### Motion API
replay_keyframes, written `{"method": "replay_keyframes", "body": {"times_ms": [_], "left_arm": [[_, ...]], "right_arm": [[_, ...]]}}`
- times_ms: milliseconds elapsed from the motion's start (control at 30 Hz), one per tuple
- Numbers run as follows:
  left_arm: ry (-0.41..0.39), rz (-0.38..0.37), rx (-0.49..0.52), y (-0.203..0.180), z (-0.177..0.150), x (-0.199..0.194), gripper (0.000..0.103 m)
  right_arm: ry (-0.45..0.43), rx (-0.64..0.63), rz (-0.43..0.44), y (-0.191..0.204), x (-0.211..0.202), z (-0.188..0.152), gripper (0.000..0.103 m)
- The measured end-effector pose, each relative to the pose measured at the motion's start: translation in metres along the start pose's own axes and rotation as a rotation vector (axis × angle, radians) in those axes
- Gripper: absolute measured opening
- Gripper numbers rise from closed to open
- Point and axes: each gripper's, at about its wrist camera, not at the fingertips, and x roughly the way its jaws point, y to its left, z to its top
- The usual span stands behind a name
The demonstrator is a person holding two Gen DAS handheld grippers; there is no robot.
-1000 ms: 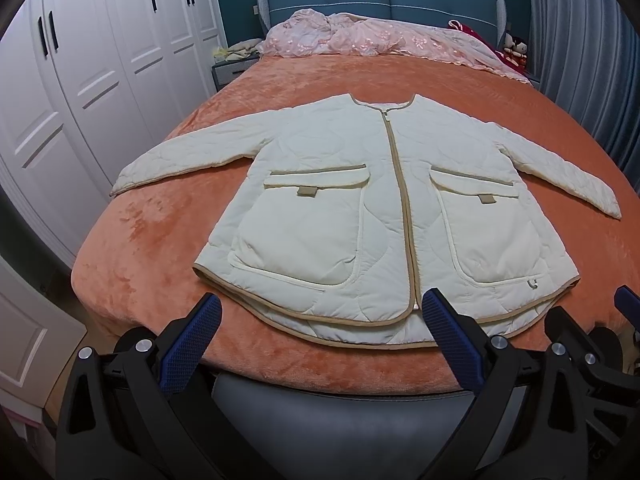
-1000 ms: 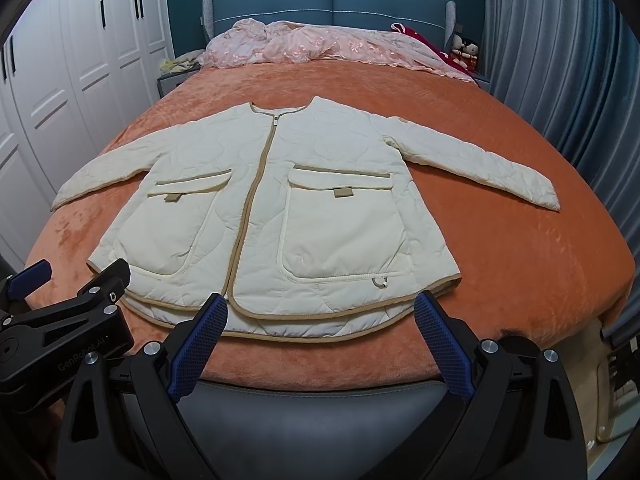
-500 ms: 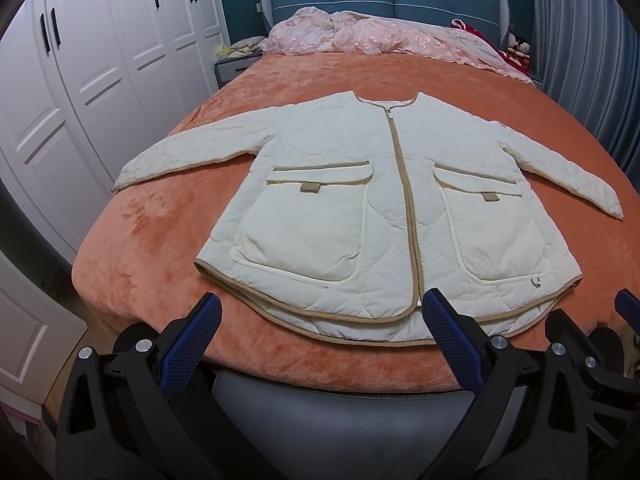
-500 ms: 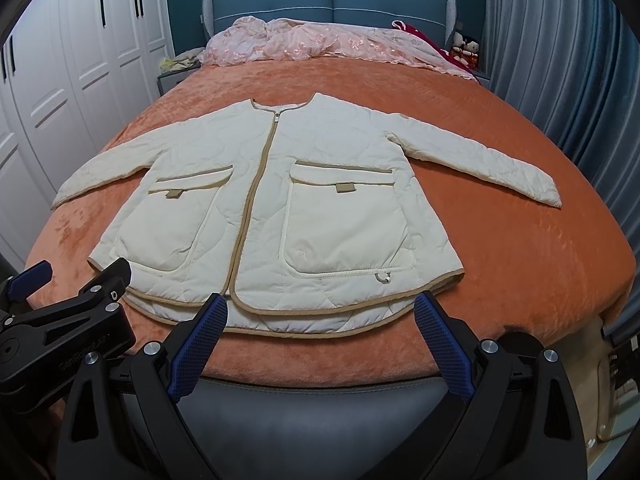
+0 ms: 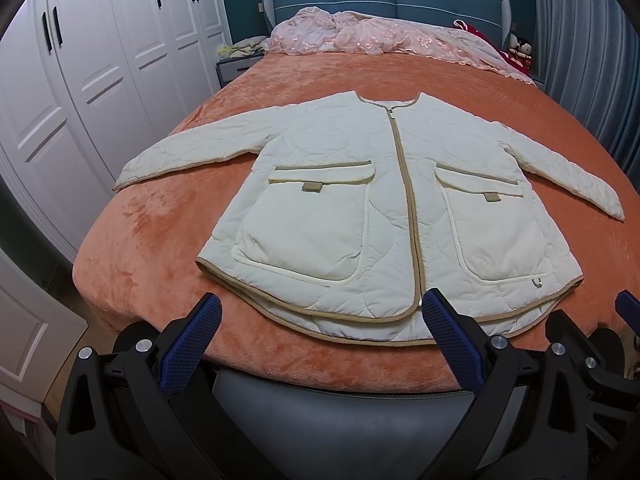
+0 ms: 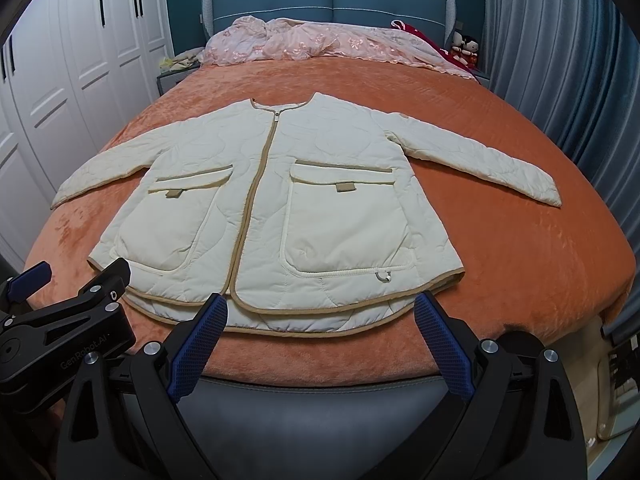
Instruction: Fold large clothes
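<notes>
A cream quilted jacket [image 5: 384, 208] [image 6: 280, 200] with tan trim lies flat, zipped, front up on the orange bed, both sleeves spread out to the sides. Its hem faces me near the foot edge. My left gripper [image 5: 320, 312] hovers open just short of the hem, left of the zip. My right gripper [image 6: 320, 312] is open too, in front of the hem below the right pocket. Neither holds anything. The left gripper's body [image 6: 60, 320] shows at the lower left of the right wrist view.
The orange bedspread [image 5: 152, 248] covers the bed up to a grey foot edge [image 5: 340, 412]. A pink quilt [image 5: 384, 36] is bunched at the blue headboard. White wardrobes [image 5: 80, 80] stand left, grey-blue curtains [image 6: 560, 60] right, a nightstand [image 5: 236, 64] at the far left.
Both grippers have eased slightly forward toward the jacket's hem, and the view has tilted a little. The jacket has not moved, and both stay open.
</notes>
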Motion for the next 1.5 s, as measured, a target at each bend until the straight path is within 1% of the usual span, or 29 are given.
{"method": "replay_keyframes", "body": {"times_ms": [1500], "left_arm": [[0.005,-0.003,-0.002,0.0019,-0.0020,-0.0003,0.098]], "right_arm": [[0.008,-0.005,0.004,0.0019,0.0010,-0.0033,0.093]]}}
